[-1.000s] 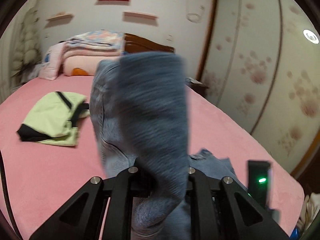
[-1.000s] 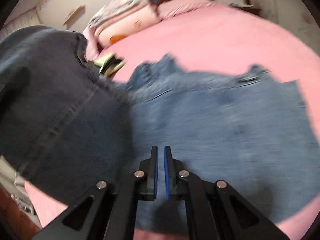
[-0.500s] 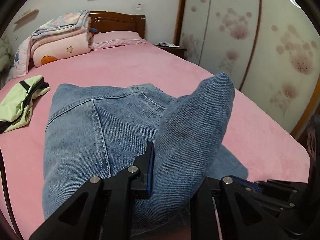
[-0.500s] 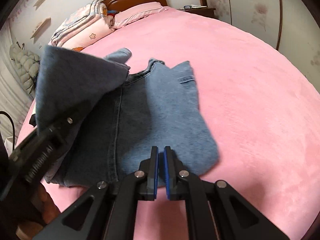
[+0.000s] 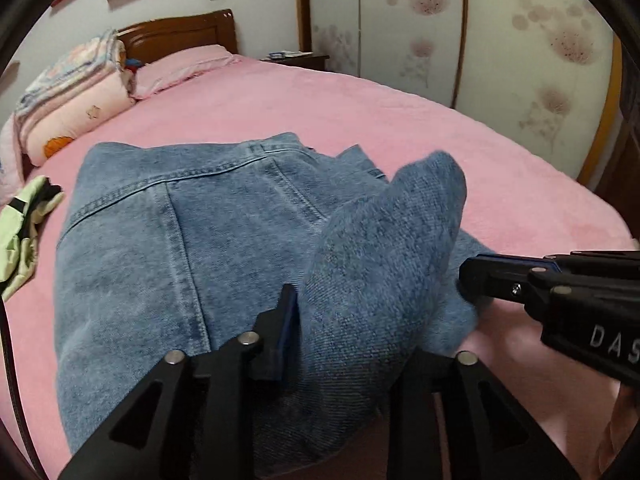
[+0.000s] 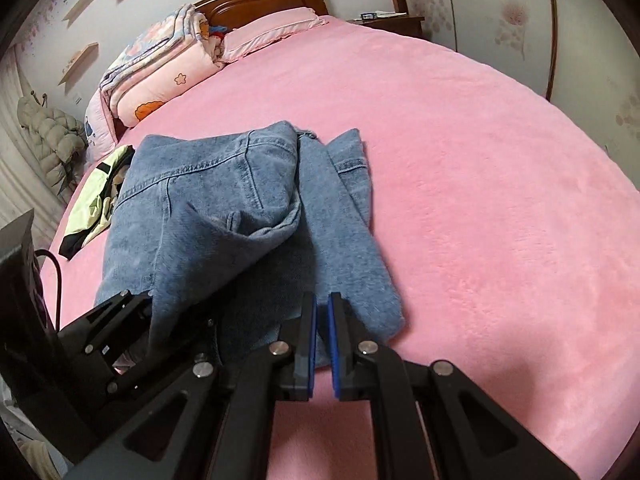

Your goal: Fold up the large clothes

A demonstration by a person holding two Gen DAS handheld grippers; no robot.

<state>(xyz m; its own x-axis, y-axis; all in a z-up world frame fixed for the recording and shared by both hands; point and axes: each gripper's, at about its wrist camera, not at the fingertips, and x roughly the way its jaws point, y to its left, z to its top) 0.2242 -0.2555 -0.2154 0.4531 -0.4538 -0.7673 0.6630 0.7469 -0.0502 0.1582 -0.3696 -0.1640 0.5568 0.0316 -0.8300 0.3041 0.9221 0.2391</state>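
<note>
A blue denim garment lies folded on the pink bed; it also shows in the right wrist view. My left gripper has its jaws apart around a thick fold of the denim, and only its left finger shows. It also appears at the lower left of the right wrist view. My right gripper is shut and empty at the garment's near right edge; it also appears in the left wrist view.
A green and black garment lies on the bed to the left. Folded quilts and a pillow sit by the wooden headboard. Wardrobe doors stand along the right. A nightstand is at the far corner.
The denim fold has come down from the air onto the bed and lies flatter. My left gripper moved lower with it. My right gripper shifted close beside the near edge.
</note>
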